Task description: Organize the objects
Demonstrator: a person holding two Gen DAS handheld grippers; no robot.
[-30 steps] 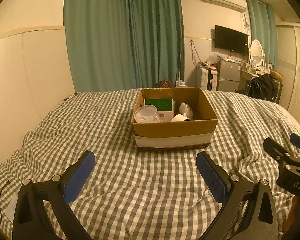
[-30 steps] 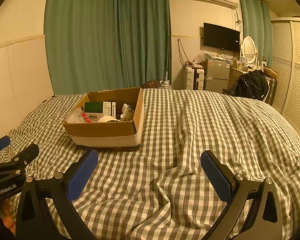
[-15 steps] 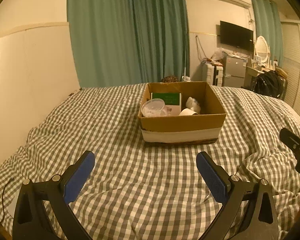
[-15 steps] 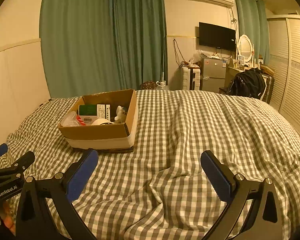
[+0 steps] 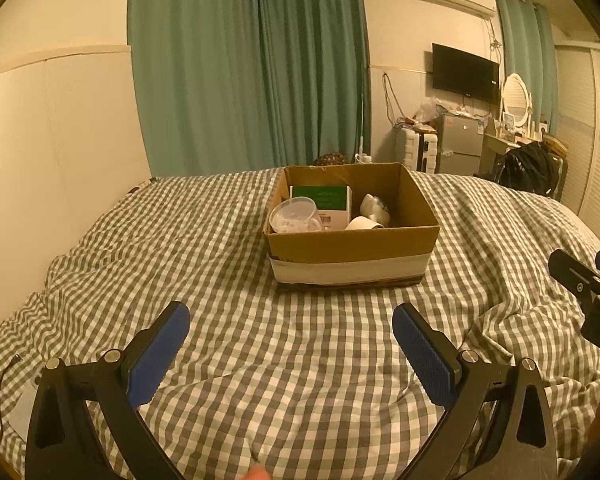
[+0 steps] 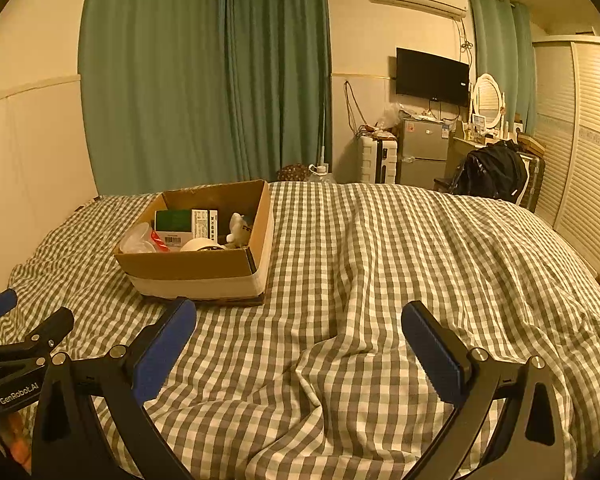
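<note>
On my left wrist feed, the cream wall panel (image 5: 60,128) fills the left of the frame, with green curtains (image 5: 244,64) at upper centre. My left gripper (image 5: 291,334) hangs over the checked bedspread (image 5: 180,248) at the bottom, jaws spread wide and holding nothing. Just above centre sits the cardboard box (image 5: 352,246), with only open bedding between it and the blue pads. Inside it, from left to right, I see a clear plastic tub (image 5: 294,214), a green-and-white carton (image 5: 324,204) leaning on the back wall, a white roll (image 5: 363,223), and a crumpled whitish thing (image 5: 374,207) that may be a small toy; I can't tell. Far right, beyond the bed, stand a small fridge (image 5: 460,142), a wall television (image 5: 465,72) and a black bag (image 5: 530,166). On the right wrist feed the box lies in the middle left, and my right gripper (image 6: 299,326) is likewise wide open and empty above a raised fold of bedspread at lower centre.
</note>
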